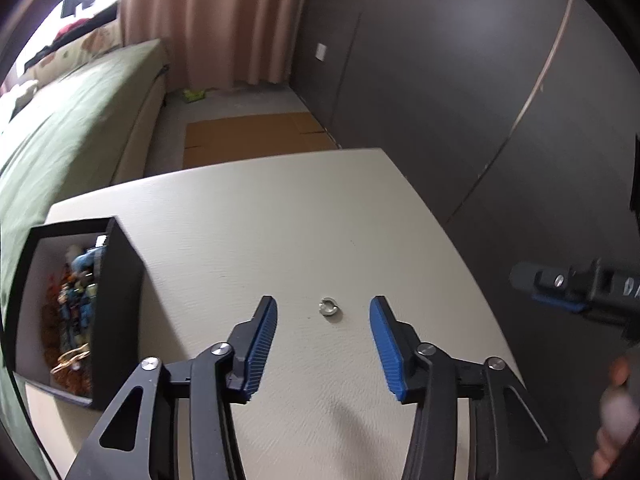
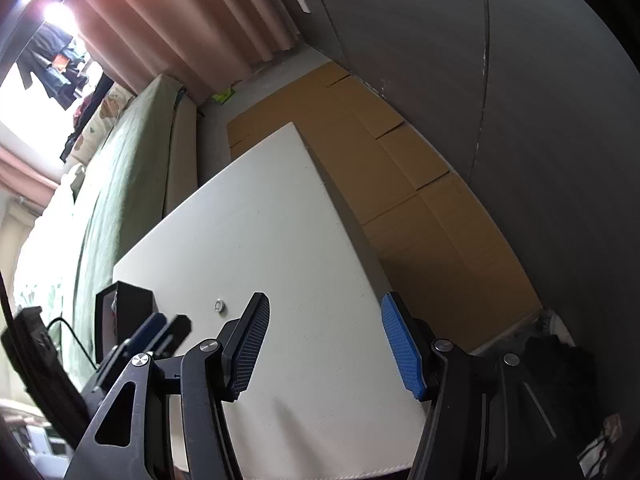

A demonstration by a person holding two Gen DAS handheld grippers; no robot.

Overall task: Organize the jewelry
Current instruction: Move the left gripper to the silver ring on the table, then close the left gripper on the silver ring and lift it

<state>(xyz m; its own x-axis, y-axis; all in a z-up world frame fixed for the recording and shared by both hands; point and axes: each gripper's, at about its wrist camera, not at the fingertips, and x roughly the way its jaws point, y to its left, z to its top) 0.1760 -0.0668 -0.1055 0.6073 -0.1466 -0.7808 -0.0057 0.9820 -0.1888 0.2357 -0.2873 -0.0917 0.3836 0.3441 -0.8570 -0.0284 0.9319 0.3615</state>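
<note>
A small silver ring (image 1: pixel 329 307) lies on the white table (image 1: pixel 280 216). It sits between the blue-padded fingertips of my left gripper (image 1: pixel 324 301), which is open with neither pad touching it. At the table's left edge stands a black box (image 1: pixel 118 304) with a white inside, holding several colourful pieces of jewelry (image 1: pixel 74 312). My right gripper (image 2: pixel 325 300) hovers open over the table (image 2: pixel 272 208) near its right edge, with nothing between its fingers. The right wrist view shows the ring (image 2: pixel 219 306) to the left, along with the left gripper (image 2: pixel 164 326) and the box (image 2: pixel 134 300).
A bed with a green cover (image 1: pixel 68 128) runs along the left of the table. Flattened cardboard (image 2: pixel 420 200) covers the floor to the right and behind. A dark wall (image 1: pixel 460 80) and pink curtains (image 1: pixel 216 20) close off the room. A hand (image 1: pixel 616 420) holds the right gripper (image 1: pixel 560 288).
</note>
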